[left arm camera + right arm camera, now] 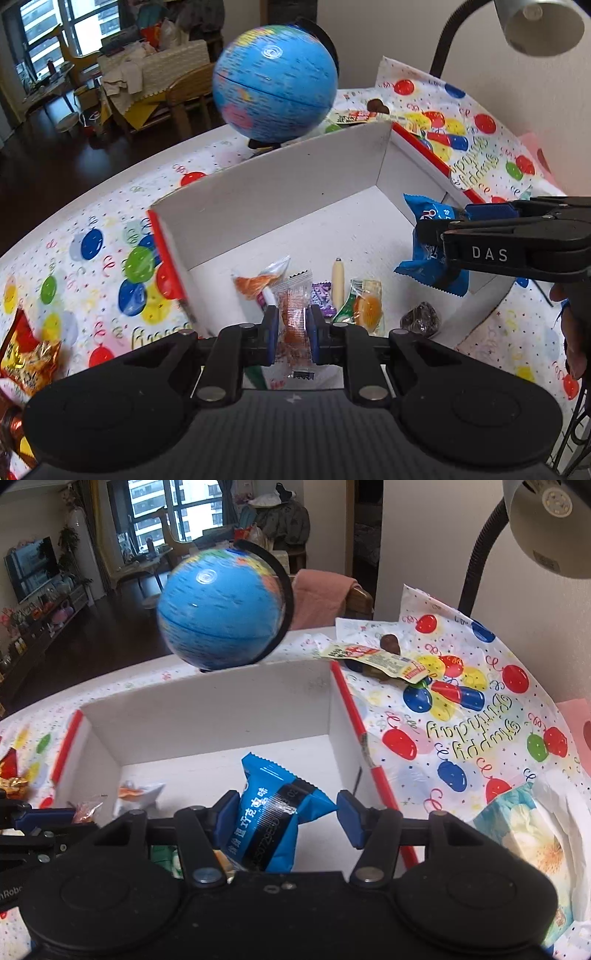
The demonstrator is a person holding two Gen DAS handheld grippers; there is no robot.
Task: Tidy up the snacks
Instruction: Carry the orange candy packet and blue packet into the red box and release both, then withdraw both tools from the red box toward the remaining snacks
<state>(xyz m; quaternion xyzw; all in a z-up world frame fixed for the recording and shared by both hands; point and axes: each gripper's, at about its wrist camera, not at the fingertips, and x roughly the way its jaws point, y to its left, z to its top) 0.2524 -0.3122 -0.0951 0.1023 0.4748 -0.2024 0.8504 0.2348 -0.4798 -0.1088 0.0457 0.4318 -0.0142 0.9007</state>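
My left gripper (pixel 293 328) is shut on a clear packet with an orange snack (pixel 293 317) and holds it over the near end of the white box with red rims (pixel 277 177). My right gripper (pixel 286 812) is shut on a blue packet with white print (pixel 273 812), which hangs over the box's right side. The left wrist view shows that gripper (pixel 443 221) and its blue packet (pixel 424 266) side on. In the right wrist view the left gripper (pixel 70 818) is at the left edge. Several wrapped snacks lie on the box floor, among them an orange jelly cup (pixel 367 306) and a dark wrapped sweet (pixel 421 319).
A blue globe (pixel 221 609) stands behind the box, and a lamp (pixel 550 524) hangs at the upper right. On the balloon tablecloth (pixel 461 731) lie a yellow-red packet (pixel 373 657), a brown sweet (pixel 389 642) and a tissue pack (pixel 528 830). A red-gold packet (pixel 26 354) lies left of the box.
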